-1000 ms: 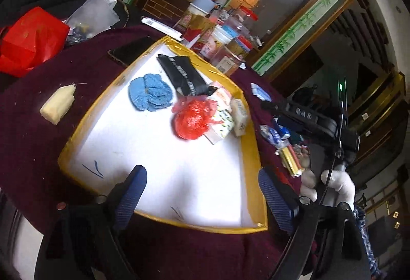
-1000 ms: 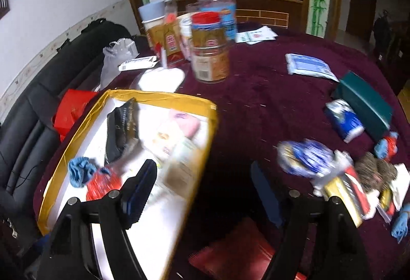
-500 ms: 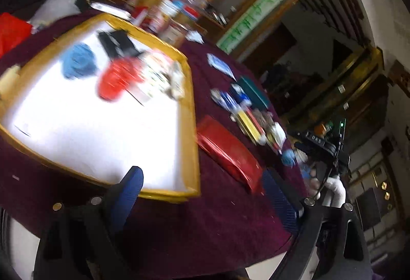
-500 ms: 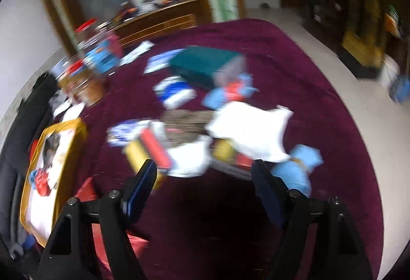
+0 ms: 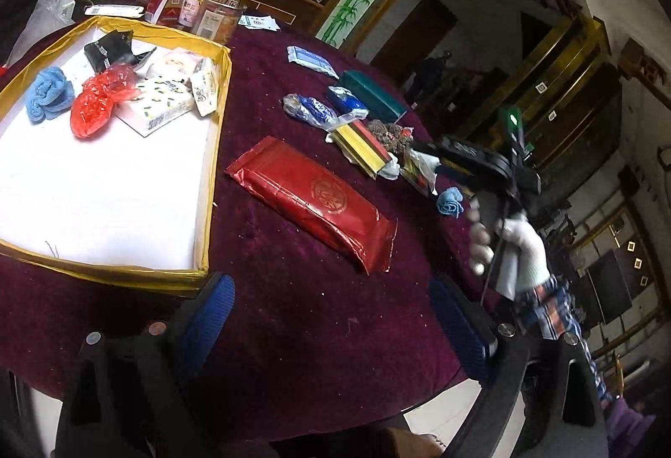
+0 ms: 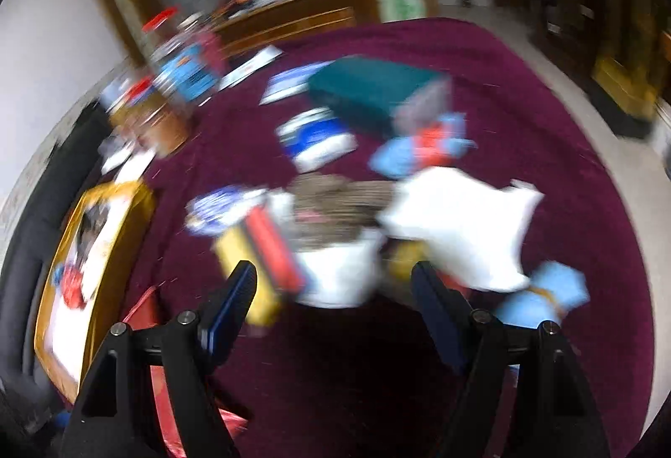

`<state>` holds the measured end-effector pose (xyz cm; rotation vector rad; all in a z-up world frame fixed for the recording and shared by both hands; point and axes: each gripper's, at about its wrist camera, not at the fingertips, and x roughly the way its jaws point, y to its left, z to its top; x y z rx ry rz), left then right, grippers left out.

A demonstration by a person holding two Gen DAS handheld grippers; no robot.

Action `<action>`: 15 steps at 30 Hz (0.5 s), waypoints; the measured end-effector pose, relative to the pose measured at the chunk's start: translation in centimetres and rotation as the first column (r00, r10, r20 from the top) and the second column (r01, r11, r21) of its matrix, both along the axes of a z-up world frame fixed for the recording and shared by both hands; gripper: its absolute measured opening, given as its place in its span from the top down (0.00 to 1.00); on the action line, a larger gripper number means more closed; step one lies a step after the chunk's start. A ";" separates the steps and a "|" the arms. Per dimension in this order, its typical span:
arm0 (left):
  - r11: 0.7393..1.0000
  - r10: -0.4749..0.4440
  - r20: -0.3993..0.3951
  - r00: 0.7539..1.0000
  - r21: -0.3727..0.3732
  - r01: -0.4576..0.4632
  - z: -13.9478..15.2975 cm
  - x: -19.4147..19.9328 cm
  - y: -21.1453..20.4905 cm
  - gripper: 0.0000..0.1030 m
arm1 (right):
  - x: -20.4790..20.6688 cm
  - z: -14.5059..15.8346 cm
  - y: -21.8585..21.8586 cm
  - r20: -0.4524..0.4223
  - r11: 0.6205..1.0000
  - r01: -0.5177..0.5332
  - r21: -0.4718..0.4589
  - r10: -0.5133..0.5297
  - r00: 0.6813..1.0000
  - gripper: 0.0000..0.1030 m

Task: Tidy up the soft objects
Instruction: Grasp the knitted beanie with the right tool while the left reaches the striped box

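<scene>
My left gripper [image 5: 331,315] is open and empty above the maroon tablecloth, just short of a long red packet [image 5: 312,202]. Left of it lies the gold-rimmed tray [image 5: 211,147], which holds a blue cloth [image 5: 46,97], a red plastic bag [image 5: 94,105], tissue packs [image 5: 161,105] and a black pouch [image 5: 109,49]. My right gripper [image 6: 335,298] is open and empty over a blurred pile: a white bag [image 6: 461,223], a blue cloth [image 6: 545,298], a brown scrubber [image 6: 335,202] and a yellow-red pack [image 6: 260,248]. A gloved hand [image 5: 524,248] holds that gripper at the pile's right.
Jars and boxes [image 5: 218,1] crowd the table's far side behind the tray. A teal box [image 5: 369,97] and blue-white packets [image 5: 310,57] lie beyond the pile. The table's round edge [image 5: 440,386] runs close in front of me. A black sofa [image 6: 29,248] stands at the left.
The left view has swung right, from over the tray to the red packet. The right view has swung from the tray to the pile and come closer to it. Both grippers stay open.
</scene>
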<state>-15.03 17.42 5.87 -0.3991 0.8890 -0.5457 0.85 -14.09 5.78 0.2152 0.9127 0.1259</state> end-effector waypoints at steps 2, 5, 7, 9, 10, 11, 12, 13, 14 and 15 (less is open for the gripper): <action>1.000 -0.002 -0.003 1.000 0.001 0.002 -0.2 0.1 0.0 0.07 | 1.4 -0.5 2.5 -0.023 0.997 -0.063 -0.037 0.062 0.998 0.27; 1.000 0.000 -0.014 1.000 0.001 0.000 -0.5 0.3 0.0 0.07 | 3.7 -1.6 4.8 -0.050 0.991 -0.072 -0.116 0.067 0.997 0.27; 1.000 0.002 -0.022 1.000 0.000 -0.002 -0.7 0.4 0.1 0.07 | 4.5 -2.6 5.5 -0.092 0.992 -0.090 -0.087 0.082 0.992 0.27; 1.000 0.004 -0.026 1.000 0.000 -0.004 -0.8 0.5 0.2 0.07 | 4.1 -2.8 6.3 -0.117 0.986 -0.166 0.023 0.168 0.979 0.27; 1.000 0.006 -0.027 1.000 0.001 -0.006 -0.8 0.5 0.3 0.07 | 3.8 -2.7 6.7 -0.127 0.970 -0.221 0.099 0.233 0.964 0.27; 1.000 0.008 -0.028 1.000 -0.001 -0.008 -0.8 0.5 0.5 0.07 | 3.3 -2.6 6.9 -0.136 0.940 -0.283 0.189 0.310 0.941 0.27; 1.000 0.010 -0.026 1.000 -0.003 -0.010 -0.8 0.6 0.8 0.07 | 2.7 -2.1 6.9 -0.123 0.921 -0.316 0.229 0.350 0.929 0.27; 1.000 0.008 -0.026 1.000 -0.010 -0.008 -0.8 0.6 0.9 0.07 | 2.0 -1.0 6.4 -0.082 0.918 -0.329 0.220 0.354 0.932 0.27; 1.000 0.003 -0.029 1.000 -0.023 -0.004 -0.8 0.7 1.0 0.07 | 1.6 -0.1 5.6 -0.051 0.932 -0.310 0.187 0.324 0.945 0.26; 1.000 0.000 -0.025 1.000 -0.029 -0.001 -0.8 0.6 1.0 0.07 | 1.4 1.0 4.2 -0.017 0.961 -0.248 0.124 0.252 0.968 0.27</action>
